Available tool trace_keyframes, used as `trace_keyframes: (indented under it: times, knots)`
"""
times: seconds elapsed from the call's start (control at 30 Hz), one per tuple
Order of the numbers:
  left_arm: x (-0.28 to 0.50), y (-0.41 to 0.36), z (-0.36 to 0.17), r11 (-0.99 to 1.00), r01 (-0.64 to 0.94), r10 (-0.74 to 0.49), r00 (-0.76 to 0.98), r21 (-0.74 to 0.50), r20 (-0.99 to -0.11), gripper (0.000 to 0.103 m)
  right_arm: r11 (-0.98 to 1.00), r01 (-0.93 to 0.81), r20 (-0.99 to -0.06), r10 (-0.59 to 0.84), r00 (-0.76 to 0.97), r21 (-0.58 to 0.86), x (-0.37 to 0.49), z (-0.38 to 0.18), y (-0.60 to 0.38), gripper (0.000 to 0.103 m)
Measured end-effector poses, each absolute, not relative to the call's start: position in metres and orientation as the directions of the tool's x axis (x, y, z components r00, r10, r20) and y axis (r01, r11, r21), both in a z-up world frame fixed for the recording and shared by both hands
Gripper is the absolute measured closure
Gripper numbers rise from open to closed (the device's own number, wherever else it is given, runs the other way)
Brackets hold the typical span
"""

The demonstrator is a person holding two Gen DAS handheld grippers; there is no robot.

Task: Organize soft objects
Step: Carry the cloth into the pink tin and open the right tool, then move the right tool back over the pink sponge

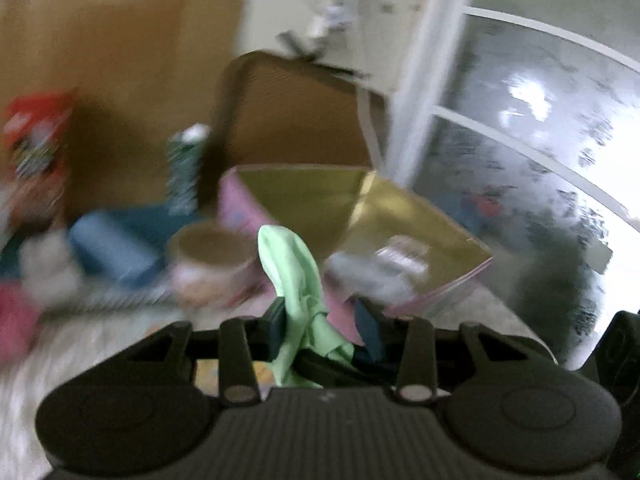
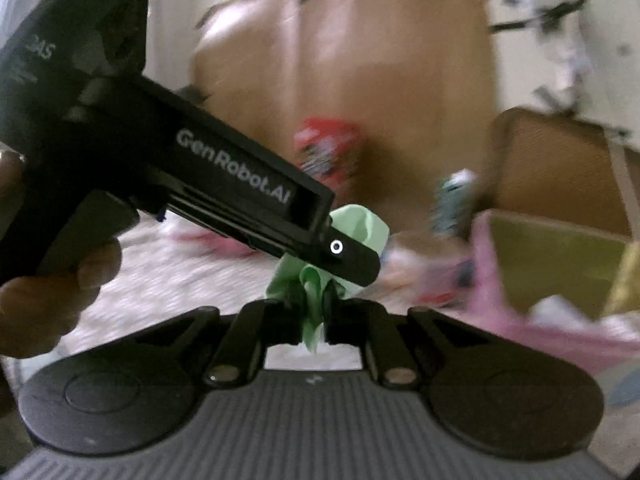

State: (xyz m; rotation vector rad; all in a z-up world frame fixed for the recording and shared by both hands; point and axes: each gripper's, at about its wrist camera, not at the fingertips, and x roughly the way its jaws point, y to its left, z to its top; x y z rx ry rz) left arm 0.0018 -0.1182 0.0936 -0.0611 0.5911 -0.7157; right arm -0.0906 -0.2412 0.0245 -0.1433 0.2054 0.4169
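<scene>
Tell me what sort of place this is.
Probably a room in a home, perhaps a bedroom: a patterned bedspread strewn with soft items, a large cardboard box against the wall, and a frosted glass door.

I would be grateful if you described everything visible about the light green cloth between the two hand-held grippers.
The light green cloth is a thin, soft, plain fabric, crumpled and bunched into folds. It is lifted off the pale surface below. The left hand-held gripper is shut on it, with a rounded end standing up beyond the fingers. The right hand-held gripper is shut on another bunch, a short tail hanging below its fingers. Blur hides any seams or its full shape. An open pink box lies beyond it.
</scene>
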Motion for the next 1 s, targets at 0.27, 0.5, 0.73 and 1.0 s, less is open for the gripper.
trace_keyframes:
  times: [0.27,0.5,0.73,1.0]
  knots:
    - [0.036,-0.221,0.096,0.724,0.668,-0.648,0.57,-0.175,-0.505,0.057,0.985,-0.157,-0.166,0.144,0.975,-0.067,-0.07,0.039,-0.321,0.091]
    - [0.043,-0.213,0.074,0.784,0.598,-0.58,0.607,-0.167,-0.543,0.039,0.999,0.049,-0.212,-0.047,0.976,0.004,-0.052,0.018,-0.364,0.041]
    - [0.026,-0.148,0.078,0.82,0.531,-0.559,0.666,-0.211,-0.495,0.038,0.999,0.033,-0.133,-0.029,0.991,0.022,-0.068,0.02,-0.352,0.041]
    - [0.003,-0.044,0.042,0.914,0.351,-0.403,0.729,-0.203,-0.553,0.037,0.991,-0.134,-0.082,0.132,0.988,-0.018,-0.076,0.033,-0.304,0.041]
